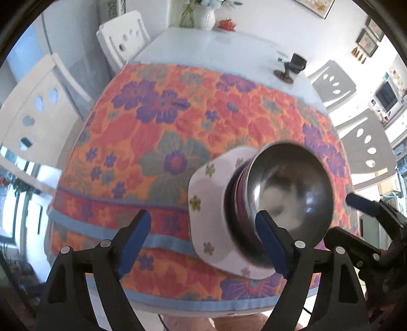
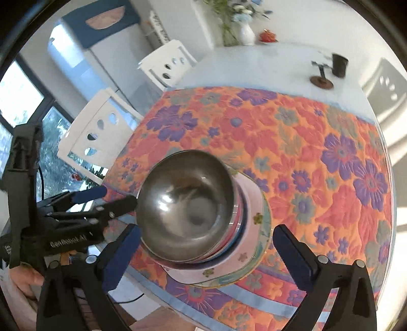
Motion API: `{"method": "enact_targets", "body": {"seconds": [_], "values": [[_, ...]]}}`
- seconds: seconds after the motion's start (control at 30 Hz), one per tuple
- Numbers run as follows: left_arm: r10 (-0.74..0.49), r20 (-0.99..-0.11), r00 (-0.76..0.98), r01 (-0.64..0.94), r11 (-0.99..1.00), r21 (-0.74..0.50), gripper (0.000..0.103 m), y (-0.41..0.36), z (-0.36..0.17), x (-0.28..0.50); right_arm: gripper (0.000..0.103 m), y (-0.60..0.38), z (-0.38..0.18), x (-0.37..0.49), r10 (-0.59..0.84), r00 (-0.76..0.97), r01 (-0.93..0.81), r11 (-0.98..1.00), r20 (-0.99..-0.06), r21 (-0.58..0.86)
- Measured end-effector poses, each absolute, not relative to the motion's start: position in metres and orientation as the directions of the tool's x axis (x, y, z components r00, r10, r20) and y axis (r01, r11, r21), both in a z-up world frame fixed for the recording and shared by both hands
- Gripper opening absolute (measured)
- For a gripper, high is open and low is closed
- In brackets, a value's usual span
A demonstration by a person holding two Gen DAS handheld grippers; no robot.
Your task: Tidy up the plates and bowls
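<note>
A stack of dishes stands near the front edge of the floral tablecloth (image 1: 162,122). A steel bowl (image 1: 292,188) tops several nested bowls, on a white square flower-print plate (image 1: 206,201). In the right wrist view the steel bowl (image 2: 188,201) sits over the white plate (image 2: 251,203) and a round greenish plate (image 2: 264,257) below. My left gripper (image 1: 203,244) is open and empty, the stack beside its right finger. My right gripper (image 2: 206,259) is open and empty, with the stack just beyond its fingers. The left gripper (image 2: 101,201) shows left of the stack.
A black cup (image 1: 297,62) and a small stand (image 1: 283,75) sit on the bare far part of the table. A white vase (image 1: 203,15) with flowers stands at the far end. White chairs (image 1: 38,109) flank both sides. The table edge is close below.
</note>
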State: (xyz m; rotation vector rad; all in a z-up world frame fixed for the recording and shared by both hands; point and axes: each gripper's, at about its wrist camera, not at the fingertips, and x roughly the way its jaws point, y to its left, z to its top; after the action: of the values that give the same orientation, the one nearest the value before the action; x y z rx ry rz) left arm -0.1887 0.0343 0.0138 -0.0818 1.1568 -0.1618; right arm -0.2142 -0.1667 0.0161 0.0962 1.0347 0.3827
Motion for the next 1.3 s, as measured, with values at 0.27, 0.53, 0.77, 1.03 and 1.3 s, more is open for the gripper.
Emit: {"method": "enact_targets", "body": {"seconds": [0.27,0.53,0.77,1.03,1.3], "values": [[-0.14,-0.925,0.354,0.062,0.99,-0.126,0.093,0.035,0.002,-0.196,0.103,-0.146,-0.009,-0.221,0.293,0.462,-0.3,0.94,-0.837,0.163],[-0.14,-0.93,0.34,0.052,0.99,-0.13,0.093,0.036,0.002,-0.196,0.103,-0.146,-0.007,-0.22,0.278,0.454,-0.295,0.943,-0.846,0.151],[-0.143,-0.931,0.337,0.048,0.99,-0.135,0.093,0.036,0.001,-0.195,0.103,-0.146,-0.007,-0.219,0.265,0.449,-0.285,0.948,-0.853,0.145],[-0.145,-0.931,0.334,0.042,0.989,-0.139,0.093,0.038,0.001,-0.195,0.103,-0.144,-0.007,-0.219,0.266,0.445,-0.281,0.948,-0.855,0.149],[-0.144,-0.932,0.333,0.031,0.989,-0.142,0.093,0.041,0.001,-0.197,0.103,-0.145,-0.007,-0.218,0.265,0.445,-0.277,0.949,-0.855,0.15]]}}
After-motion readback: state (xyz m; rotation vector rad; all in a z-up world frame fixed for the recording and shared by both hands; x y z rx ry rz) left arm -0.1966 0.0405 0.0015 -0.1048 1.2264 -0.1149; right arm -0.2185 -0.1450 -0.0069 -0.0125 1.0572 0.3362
